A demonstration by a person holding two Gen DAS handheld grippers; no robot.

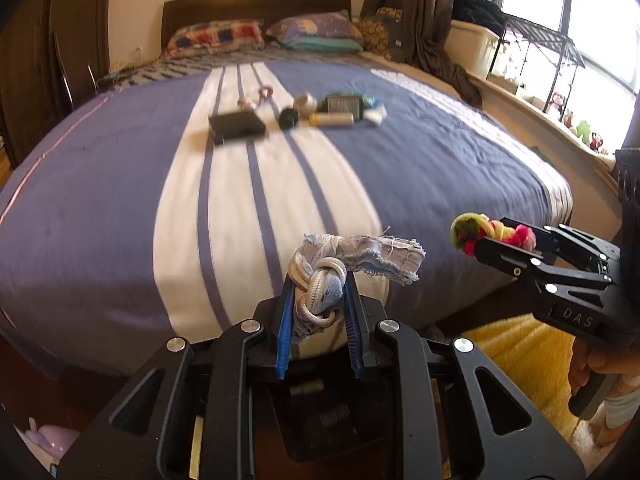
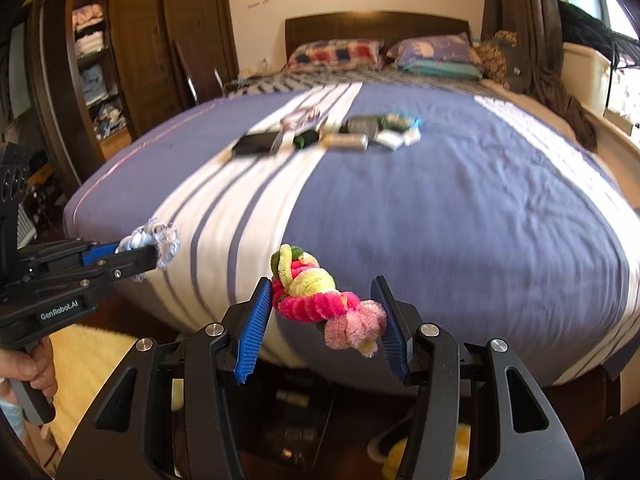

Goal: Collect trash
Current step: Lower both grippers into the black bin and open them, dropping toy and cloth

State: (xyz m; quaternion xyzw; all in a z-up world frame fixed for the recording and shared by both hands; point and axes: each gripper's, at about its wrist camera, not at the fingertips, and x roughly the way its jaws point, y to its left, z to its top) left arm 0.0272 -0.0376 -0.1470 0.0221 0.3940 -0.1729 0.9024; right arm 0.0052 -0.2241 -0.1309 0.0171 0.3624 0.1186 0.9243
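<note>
My left gripper point(image 1: 318, 300) is shut on a knotted white rope with frayed blue denim point(image 1: 340, 266), held above the foot of the bed; it also shows in the right wrist view point(image 2: 150, 242). My right gripper point(image 2: 326, 312) is shut on a tangle of pink, yellow and green pipe cleaners point(image 2: 320, 296), also seen in the left wrist view point(image 1: 480, 232). Both are held off the bed's near edge. Small items lie mid-bed: a black box point(image 1: 237, 126), a dark round thing point(image 1: 289, 118), a pale tube point(image 1: 332, 119), a dark packet point(image 1: 342, 103) and white-blue wrappers point(image 1: 374, 114).
The bed has a blue cover with white stripes point(image 1: 120, 184) and pillows point(image 1: 316, 32) at the headboard. A wardrobe with shelves point(image 2: 96, 72) stands left. A window ledge with a rack point(image 1: 536, 52) and toys is right. A yellow rug point(image 1: 528, 356) lies on the floor.
</note>
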